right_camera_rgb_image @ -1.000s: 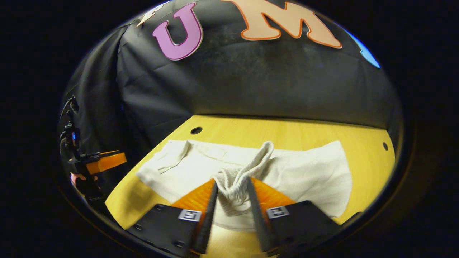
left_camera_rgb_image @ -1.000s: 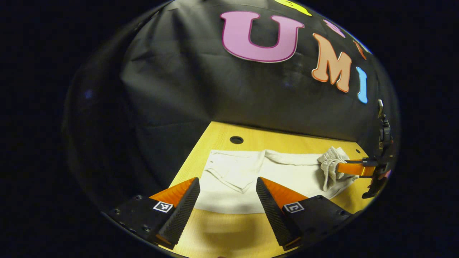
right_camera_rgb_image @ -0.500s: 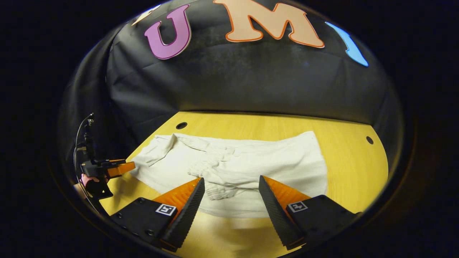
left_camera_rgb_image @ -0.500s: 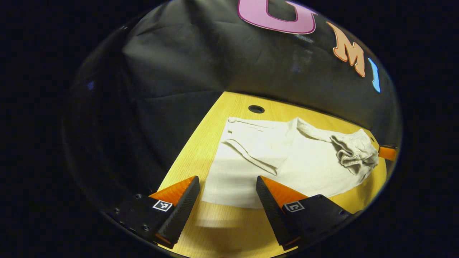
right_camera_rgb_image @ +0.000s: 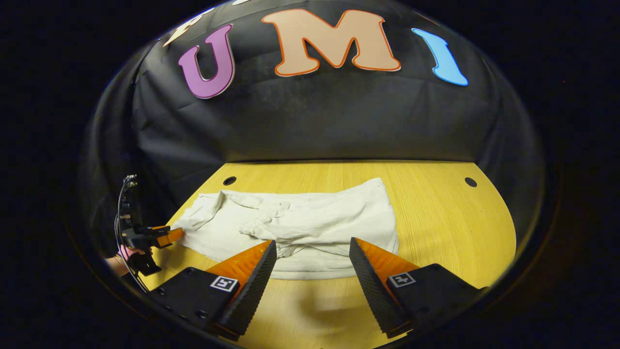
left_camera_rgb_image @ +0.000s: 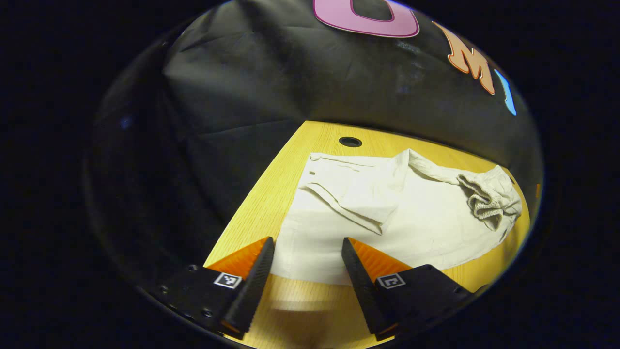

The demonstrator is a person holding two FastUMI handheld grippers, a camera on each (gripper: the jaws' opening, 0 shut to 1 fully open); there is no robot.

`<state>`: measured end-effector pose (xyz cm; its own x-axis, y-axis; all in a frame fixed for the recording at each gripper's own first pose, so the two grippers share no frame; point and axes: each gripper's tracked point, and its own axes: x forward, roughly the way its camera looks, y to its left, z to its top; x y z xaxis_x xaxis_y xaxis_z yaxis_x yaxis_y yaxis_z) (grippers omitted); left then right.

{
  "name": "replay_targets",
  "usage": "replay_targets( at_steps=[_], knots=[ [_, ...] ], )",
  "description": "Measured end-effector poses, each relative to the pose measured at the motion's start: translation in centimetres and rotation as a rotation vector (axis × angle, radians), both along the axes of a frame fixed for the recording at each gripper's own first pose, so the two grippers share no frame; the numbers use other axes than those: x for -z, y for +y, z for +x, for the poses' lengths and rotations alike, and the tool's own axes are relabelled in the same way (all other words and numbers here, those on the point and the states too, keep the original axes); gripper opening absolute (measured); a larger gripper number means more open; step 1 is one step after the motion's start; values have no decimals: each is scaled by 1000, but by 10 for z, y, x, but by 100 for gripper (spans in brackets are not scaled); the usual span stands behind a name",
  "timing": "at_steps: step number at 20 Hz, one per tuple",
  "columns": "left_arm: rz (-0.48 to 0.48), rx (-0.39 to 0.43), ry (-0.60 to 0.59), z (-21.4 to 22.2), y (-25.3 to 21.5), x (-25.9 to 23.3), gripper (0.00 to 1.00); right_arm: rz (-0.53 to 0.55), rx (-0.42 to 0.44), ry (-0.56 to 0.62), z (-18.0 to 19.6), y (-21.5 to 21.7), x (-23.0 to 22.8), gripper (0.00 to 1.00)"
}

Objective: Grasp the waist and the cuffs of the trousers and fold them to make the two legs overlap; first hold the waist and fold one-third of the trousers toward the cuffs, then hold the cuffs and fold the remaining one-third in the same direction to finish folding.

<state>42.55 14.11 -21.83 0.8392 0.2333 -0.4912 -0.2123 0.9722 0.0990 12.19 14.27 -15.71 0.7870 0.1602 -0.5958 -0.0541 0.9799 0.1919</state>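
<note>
Left gripper (left_camera_rgb_image: 305,252): jaws parted, empty, low over the near hem of the trousers (left_camera_rgb_image: 387,213). Trousers: off-white, partly folded, flat on the wooden table (right_camera_rgb_image: 450,218), gathered waistband (left_camera_rgb_image: 487,198) far right of these jaws. Right gripper (right_camera_rgb_image: 312,257): jaws parted, empty, trousers just ahead between them.
</note>
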Motion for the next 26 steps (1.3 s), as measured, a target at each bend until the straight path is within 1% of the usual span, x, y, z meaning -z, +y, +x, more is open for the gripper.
replay_targets(
  at_steps=[1, 2, 3, 4, 5, 6, 7, 8, 11, 12, 13, 16, 17, 18, 19, 20, 23, 24, 25, 26],
  knots=[
    [-1, 5, 1, 2, -3, 3, 82, 8, 11, -4, 0, -4, -4, 97],
    [-8, 17, 4, 2, -8, 3, 75, 9, 20, -12, 0, -7, -7, 97],
    [-23, 32, 4, 5, -14, 5, 67, 5, 26, -21, -1, -10, -11, 92],
    [-48, 42, -11, 7, -20, 5, 48, 5, 28, -18, -2, -13, -12, 97],
    [-72, 37, -23, 8, -25, 4, 30, 3, 32, -14, -5, -15, -13, 92],
    [-87, 28, -36, 9, -26, 4, 11, -4, 33, -15, -8, -19, -14, 97],
    [-100, 11, -45, 10, -27, 4, 7, -15, 34, -12, -10, -23, -16, 97],
    [-112, -6, -57, 11, -27, 2, 1, -26, 32, -12, -14, -25, -16, 92],
    [-163, -31, -66, 11, -32, -1, 0, -49, 33, -4, -21, -35, -20, 92],
    [-195, -38, -81, 14, -36, -4, 0, -51, 35, 1, -23, -40, -21, 97],
    [-225, -37, -97, 16, -42, -9, 0, -51, 39, 2, -24, -42, -22, 92],
    [-269, -24, -121, 24, -61, -21, 0, -45, 52, -8, -24, -53, -27, 92],
    [-268, -2, -149, 30, -74, -39, 0, -42, 55, -10, -26, -59, -29, 97],
    [-265, 23, -172, 36, -86, -50, 0, -36, 57, -13, -27, -65, -31, 92],
    [-261, 47, -190, 40, -99, -63, 0, -28, 57, -12, -27, -69, -32, 92],
    [-257, 102, -220, 49, -131, -88, 0, -22, 58, -11, -29, -78, -32, 92],
    [-252, 188, -242, 62, -186, -111, 0, -8, 53, -16, -28, -97, -35, 92],
    [-249, 228, -249, 68, -212, -119, 0, -11, 48, -16, -27, -104, -35, 97],
    [-235, 287, -254, 73, -252, -128, 0, -28, 45, -20, -27, -121, -35, 92],
    [-229, 324, -253, 75, -279, -132, 0, -26, 46, -23, -27, -131, -34, 92]
  ],
)
